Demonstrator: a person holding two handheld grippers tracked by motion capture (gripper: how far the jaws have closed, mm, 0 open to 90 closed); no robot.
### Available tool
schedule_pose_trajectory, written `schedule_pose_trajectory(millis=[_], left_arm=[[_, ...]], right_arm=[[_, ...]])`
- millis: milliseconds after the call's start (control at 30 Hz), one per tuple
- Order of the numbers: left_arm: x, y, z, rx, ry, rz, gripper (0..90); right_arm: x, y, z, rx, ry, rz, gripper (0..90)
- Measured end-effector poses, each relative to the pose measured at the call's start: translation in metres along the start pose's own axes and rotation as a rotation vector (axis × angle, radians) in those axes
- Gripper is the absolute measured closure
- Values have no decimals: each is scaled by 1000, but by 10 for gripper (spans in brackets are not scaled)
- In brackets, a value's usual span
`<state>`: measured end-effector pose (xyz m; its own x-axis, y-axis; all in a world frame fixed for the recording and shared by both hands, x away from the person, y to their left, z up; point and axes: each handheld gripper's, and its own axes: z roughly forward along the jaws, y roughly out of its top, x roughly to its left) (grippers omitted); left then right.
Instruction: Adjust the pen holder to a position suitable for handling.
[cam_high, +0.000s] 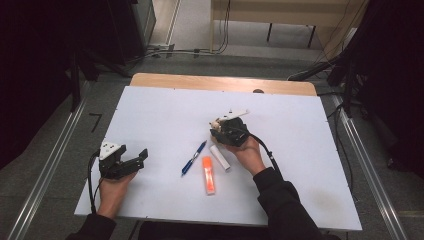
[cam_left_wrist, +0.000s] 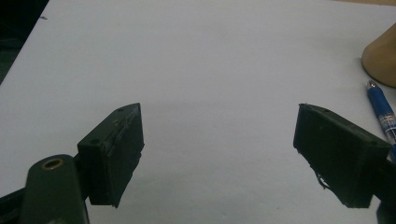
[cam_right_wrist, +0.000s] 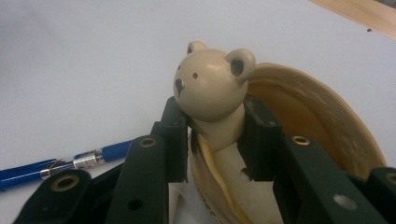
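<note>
My right gripper (cam_right_wrist: 215, 122) is shut on a beige bear-shaped holder (cam_right_wrist: 212, 81), its jaws pressing on the neck below the bear's head. A round beige cup part (cam_right_wrist: 322, 116) curves behind the head. In the high view the right gripper (cam_high: 218, 128) holds the bear holder (cam_high: 216, 123) just right of the table's middle. The left gripper (cam_high: 141, 156) rests at the front left, open and empty; its gripper view shows the left gripper (cam_left_wrist: 219, 140) over bare white table. A blue pen (cam_high: 194, 157), an orange marker (cam_high: 209, 175) and a white cylinder (cam_high: 220, 158) lie between the hands.
The white table top (cam_high: 165, 115) has a wooden strip (cam_high: 220, 82) along its far edge. The blue pen (cam_left_wrist: 380, 114) and the beige holder's base (cam_left_wrist: 380, 58) appear at the right of the left gripper view. The pen (cam_right_wrist: 70, 163) lies left of the right jaws.
</note>
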<state>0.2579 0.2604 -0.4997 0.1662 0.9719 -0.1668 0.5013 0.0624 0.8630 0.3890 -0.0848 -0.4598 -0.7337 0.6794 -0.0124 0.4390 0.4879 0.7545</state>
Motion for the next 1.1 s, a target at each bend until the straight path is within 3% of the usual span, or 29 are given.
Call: schedule_pose_trajectory(millis=[267,533,700,833,1100], left_arm=[[-1,0,-1,-2,-7,8,185],[-1,0,-1,-5,-8,8,185],[-2,-1,0,-7,-8,12,184],[-2,-1,-1,-9,-9,16,183],[-9,0,0,-17,13,72,152]], right_arm=[[-1,-1,1,-13,2,3,620],[-3,-3,-6,-56,8,22,450],[-3,-6,-23,-122,-5,35,347],[-3,-10,-33,-150,-13,38,318],[-6,-31,-58,-192,-27,75,243]])
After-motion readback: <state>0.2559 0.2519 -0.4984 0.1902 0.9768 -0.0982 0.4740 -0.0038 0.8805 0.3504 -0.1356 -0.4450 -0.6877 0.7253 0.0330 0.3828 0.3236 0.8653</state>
